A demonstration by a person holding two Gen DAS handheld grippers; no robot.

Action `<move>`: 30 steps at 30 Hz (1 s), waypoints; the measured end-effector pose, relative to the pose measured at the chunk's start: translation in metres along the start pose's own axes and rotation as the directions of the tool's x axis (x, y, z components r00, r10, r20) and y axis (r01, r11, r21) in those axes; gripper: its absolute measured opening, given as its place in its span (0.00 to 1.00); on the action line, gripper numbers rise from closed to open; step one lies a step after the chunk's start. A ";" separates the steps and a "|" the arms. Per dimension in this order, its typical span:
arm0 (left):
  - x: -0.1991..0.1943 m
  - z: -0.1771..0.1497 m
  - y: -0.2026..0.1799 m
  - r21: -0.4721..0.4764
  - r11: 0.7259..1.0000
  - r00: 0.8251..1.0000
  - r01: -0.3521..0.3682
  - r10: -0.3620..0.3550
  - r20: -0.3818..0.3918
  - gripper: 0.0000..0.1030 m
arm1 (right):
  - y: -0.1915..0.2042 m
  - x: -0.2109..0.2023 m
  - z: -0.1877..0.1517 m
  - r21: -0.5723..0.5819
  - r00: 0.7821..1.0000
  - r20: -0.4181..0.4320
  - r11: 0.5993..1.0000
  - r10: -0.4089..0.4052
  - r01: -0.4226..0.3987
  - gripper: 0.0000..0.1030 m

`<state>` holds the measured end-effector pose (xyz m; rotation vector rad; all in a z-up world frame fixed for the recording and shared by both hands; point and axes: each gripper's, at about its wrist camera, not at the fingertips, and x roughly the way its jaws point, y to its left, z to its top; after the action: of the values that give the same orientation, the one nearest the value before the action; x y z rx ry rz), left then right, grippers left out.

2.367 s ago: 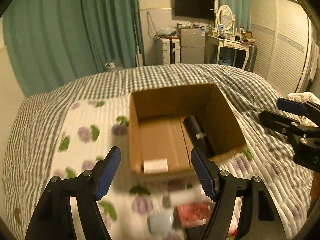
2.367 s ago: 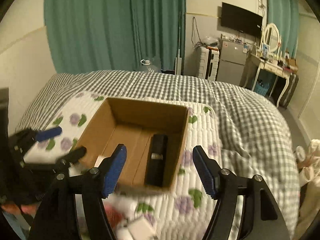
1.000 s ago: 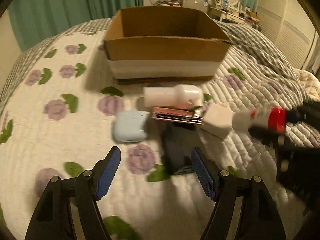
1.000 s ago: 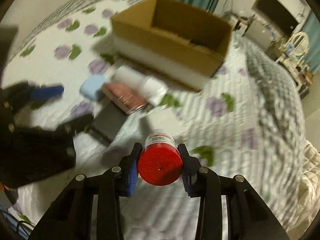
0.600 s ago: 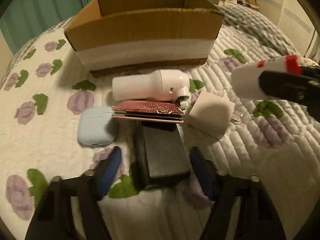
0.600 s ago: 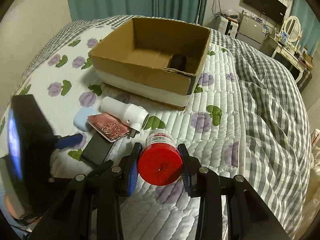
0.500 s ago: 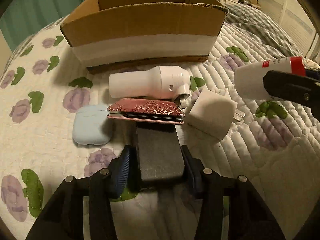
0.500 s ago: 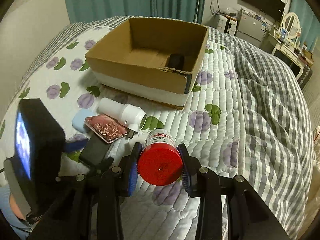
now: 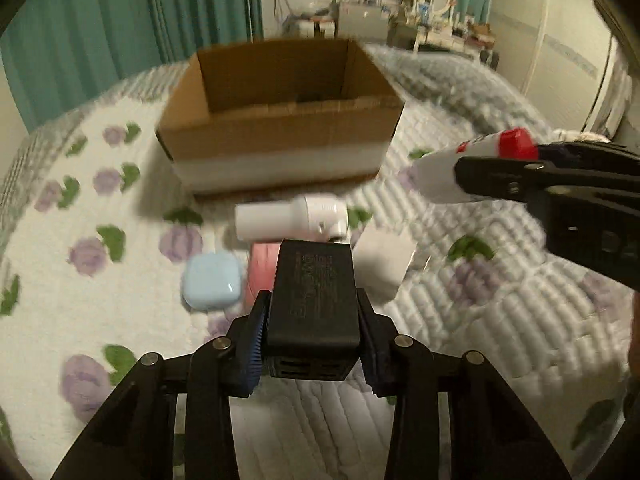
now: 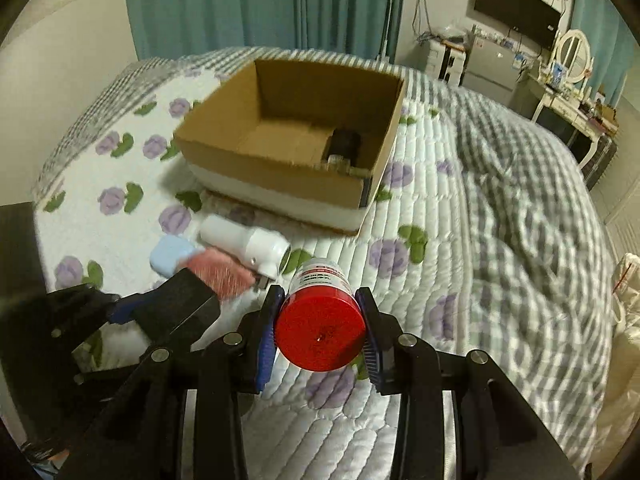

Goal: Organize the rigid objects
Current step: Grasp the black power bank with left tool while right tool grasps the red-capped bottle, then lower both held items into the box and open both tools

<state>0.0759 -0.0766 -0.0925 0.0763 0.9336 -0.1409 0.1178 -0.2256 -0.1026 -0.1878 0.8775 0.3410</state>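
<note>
My left gripper [image 9: 312, 316] is shut on a black rectangular box [image 9: 313, 300] and holds it above the bed, in front of the open cardboard box [image 9: 280, 120]. My right gripper [image 10: 318, 320] is shut on a white bottle with a red cap [image 10: 320, 320], also lifted; it shows at the right in the left wrist view [image 9: 472, 168]. On the quilt lie a white cylindrical device [image 9: 288, 220], a light blue case [image 9: 212, 282], a pink wallet [image 9: 260, 268] and a white cube charger [image 9: 384, 264]. A dark cylinder [image 10: 344, 144] lies inside the cardboard box [image 10: 288, 168].
The bed is covered by a floral white quilt [image 10: 400, 208] and a grey checked blanket [image 10: 520, 184]. Teal curtains [image 10: 248, 4], a dresser with a mirror [image 10: 568, 80] and a wall television [image 10: 516, 4] stand behind the bed.
My left gripper closed on the black box and lifted it off the quilt, toward the cardboard box. My right gripper keeps the red-capped bottle and has risen a little.
</note>
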 end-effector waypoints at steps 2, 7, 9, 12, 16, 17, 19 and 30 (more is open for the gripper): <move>-0.013 0.008 0.001 0.000 1.000 0.999 0.002 -0.002 0.037 0.38 | 0.002 -0.010 0.007 -0.002 1.000 0.022 1.000 -0.008 0.008 0.35; -0.033 0.036 0.008 -0.002 1.000 0.993 -0.003 0.003 0.117 0.38 | 0.006 -0.033 0.029 -0.014 0.997 0.081 1.000 -0.012 0.013 0.35; -0.038 0.050 0.013 -0.004 1.000 0.989 -0.012 0.012 0.146 0.38 | 0.007 -0.039 0.042 -0.019 0.994 0.107 1.000 -0.011 0.014 0.35; -0.042 0.070 0.022 0.001 0.999 0.983 -0.039 0.038 0.182 0.38 | 0.007 -0.044 0.065 -0.026 0.990 0.144 1.000 -0.005 0.009 0.35; -0.036 0.101 0.037 -0.005 0.998 0.975 -0.066 0.066 0.212 0.38 | 0.003 -0.040 0.093 -0.021 0.983 0.186 1.000 -0.003 0.007 0.35; -0.032 0.111 0.041 -0.008 0.997 0.974 -0.082 0.082 0.214 0.38 | 0.001 -0.038 0.101 -0.018 0.981 0.193 1.000 -0.005 0.008 0.35; -0.022 0.124 0.046 0.000 0.994 0.970 -0.108 0.105 0.218 0.38 | -0.003 -0.030 0.114 -0.011 0.978 0.209 1.000 0.001 0.001 0.35; 0.071 0.179 0.068 0.010 0.999 0.985 -0.052 0.050 0.167 0.39 | -0.019 0.067 0.174 0.019 0.986 0.161 0.999 0.047 -0.051 0.35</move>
<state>0.2707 -0.0379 -0.0428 0.0997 0.7629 -0.1046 0.2889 -0.1768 -0.0450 -0.1161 0.7272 0.3863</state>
